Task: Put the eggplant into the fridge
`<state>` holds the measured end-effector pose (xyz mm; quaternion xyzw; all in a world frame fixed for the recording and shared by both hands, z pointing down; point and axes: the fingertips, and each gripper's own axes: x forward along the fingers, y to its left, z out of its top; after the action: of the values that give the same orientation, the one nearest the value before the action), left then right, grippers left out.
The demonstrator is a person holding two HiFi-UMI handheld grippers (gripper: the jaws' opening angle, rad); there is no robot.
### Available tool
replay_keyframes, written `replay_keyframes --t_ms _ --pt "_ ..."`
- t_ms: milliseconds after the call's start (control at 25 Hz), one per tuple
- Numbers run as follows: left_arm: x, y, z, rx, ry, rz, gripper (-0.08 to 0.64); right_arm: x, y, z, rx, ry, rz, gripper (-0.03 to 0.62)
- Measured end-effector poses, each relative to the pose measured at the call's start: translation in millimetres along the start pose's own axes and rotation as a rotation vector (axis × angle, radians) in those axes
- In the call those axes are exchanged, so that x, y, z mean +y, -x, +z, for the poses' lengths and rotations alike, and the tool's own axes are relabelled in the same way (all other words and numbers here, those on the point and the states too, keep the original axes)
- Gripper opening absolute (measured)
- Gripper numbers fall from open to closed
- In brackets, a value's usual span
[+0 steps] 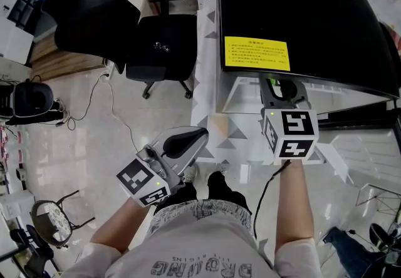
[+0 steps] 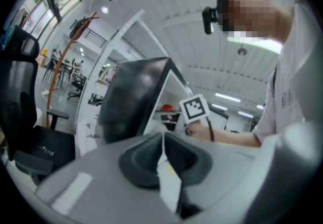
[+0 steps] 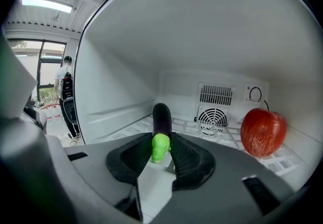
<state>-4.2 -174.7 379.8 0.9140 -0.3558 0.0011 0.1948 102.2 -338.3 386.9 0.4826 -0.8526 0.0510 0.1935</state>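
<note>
Grippers: two, one in each of the person's hands, each with one marker cube.
Right gripper: reaches into the fridge; its jaws are clamped on the eggplant's green end.
Eggplant: one, inside the fridge compartment over the wire shelf, dark body pointing at the back wall. I cannot tell whether it touches the shelf.
Left gripper: outside the fridge, low by the person's waist; jaws together with nothing between them.
Apple: one, red, standing on the same shelf to the right, well apart from the eggplant.
Vents: two on the back wall, one slatted and one round.
Yellow label: one, on the fridge's black top.
Office chair: one, black, beside the fridge.
</note>
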Motion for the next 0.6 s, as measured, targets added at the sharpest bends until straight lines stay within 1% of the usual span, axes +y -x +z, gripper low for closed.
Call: replay_keyframes --t_ms 400,600 --pt "-0.9 3.4 -1.9 0.007 -0.001 -0.002 0.015 0.7 0.1 -0.4 -0.006 -0.003 -0.005 0.117" --pt "-3.0 2.0 -1.3 0.011 -0.004 -0.013 0.015 1.0 3.1 0.6 -0.017 -0.007 -0.005 0.146"
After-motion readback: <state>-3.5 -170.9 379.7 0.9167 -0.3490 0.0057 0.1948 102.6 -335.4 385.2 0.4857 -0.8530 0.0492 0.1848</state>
